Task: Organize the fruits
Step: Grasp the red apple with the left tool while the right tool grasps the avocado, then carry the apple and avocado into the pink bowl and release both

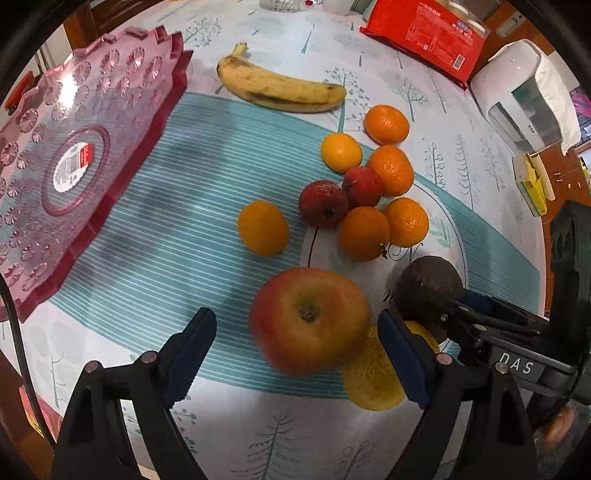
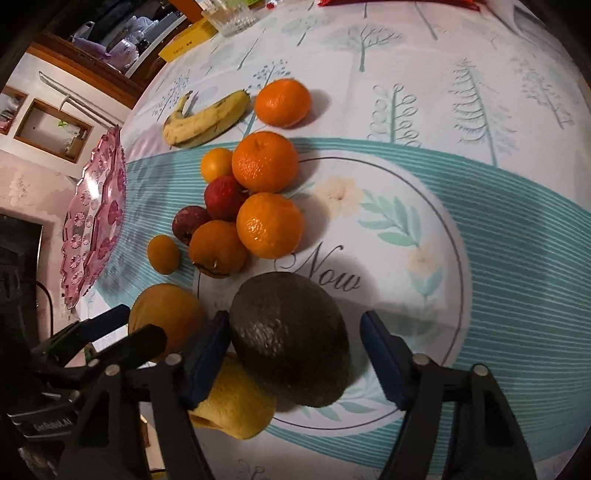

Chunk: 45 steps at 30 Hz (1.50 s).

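My left gripper (image 1: 299,350) is open around a large red-yellow apple (image 1: 308,319) on the table, with a gap on the left side. My right gripper (image 2: 293,363) is open around a dark avocado (image 2: 290,338); its left pad is close to the skin, the right pad apart. The avocado (image 1: 428,282) and the right gripper show at the right of the left wrist view. A yellow pear (image 1: 373,376) lies between apple and avocado. Mandarins (image 1: 391,170), two small red fruits (image 1: 323,203) and a banana (image 1: 280,90) lie beyond. A pink plastic tray (image 1: 74,155) stands empty at left.
A red packet (image 1: 428,33), a white appliance (image 1: 524,96) and a yellow box (image 1: 532,184) stand at the table's far right. A glass (image 2: 231,14) stands at the far edge. The left gripper shows at the left of the right wrist view (image 2: 110,343).
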Motion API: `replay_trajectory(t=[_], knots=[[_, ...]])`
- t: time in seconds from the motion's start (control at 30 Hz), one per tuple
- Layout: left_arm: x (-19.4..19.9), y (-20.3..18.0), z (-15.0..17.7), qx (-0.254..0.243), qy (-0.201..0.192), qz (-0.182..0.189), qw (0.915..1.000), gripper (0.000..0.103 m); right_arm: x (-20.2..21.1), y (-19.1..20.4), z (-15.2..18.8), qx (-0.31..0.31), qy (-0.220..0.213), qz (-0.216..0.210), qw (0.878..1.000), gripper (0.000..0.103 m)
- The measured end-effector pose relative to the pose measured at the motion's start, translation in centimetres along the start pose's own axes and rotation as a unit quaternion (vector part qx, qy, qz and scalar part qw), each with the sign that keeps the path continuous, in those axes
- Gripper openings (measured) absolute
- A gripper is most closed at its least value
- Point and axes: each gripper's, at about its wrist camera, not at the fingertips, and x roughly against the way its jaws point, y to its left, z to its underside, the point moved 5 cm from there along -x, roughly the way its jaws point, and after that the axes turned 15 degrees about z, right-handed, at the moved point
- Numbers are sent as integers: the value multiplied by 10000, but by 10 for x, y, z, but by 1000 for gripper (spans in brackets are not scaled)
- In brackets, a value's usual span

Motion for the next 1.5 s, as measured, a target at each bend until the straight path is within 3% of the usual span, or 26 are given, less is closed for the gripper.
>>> replay_trajectory(t=[0.07, 0.3, 0.4, 0.57, 0.8, 0.9, 1.5], knots=[[-6, 0, -2, 47, 53, 6, 10000, 88, -2, 2, -1, 64, 56, -56, 9999, 63], [-18, 2, -3, 159, 156, -9, 9998, 88, 3, -4, -2, 120, 58, 160, 9998, 62], [-21, 4, -3, 213, 212, -15, 9995, 77, 7, -18, -2, -50, 16, 233, 9997, 62], [-29, 6, -3, 385, 320, 132, 9987, 70, 12, -31, -1, -170, -56, 357, 9992, 62], [-28, 7, -1, 430, 310, 142, 9985, 69, 18, -28, 0, -111, -155, 334, 9993, 62], [-18, 9, 2, 332, 186, -98, 9992, 69, 24, -25, 2, -52, -239, 349, 9991, 62], [84, -13, 2, -653, -590, -324, 9956, 69, 84, 7, 10, 69, -946, 508, 9942, 62]])
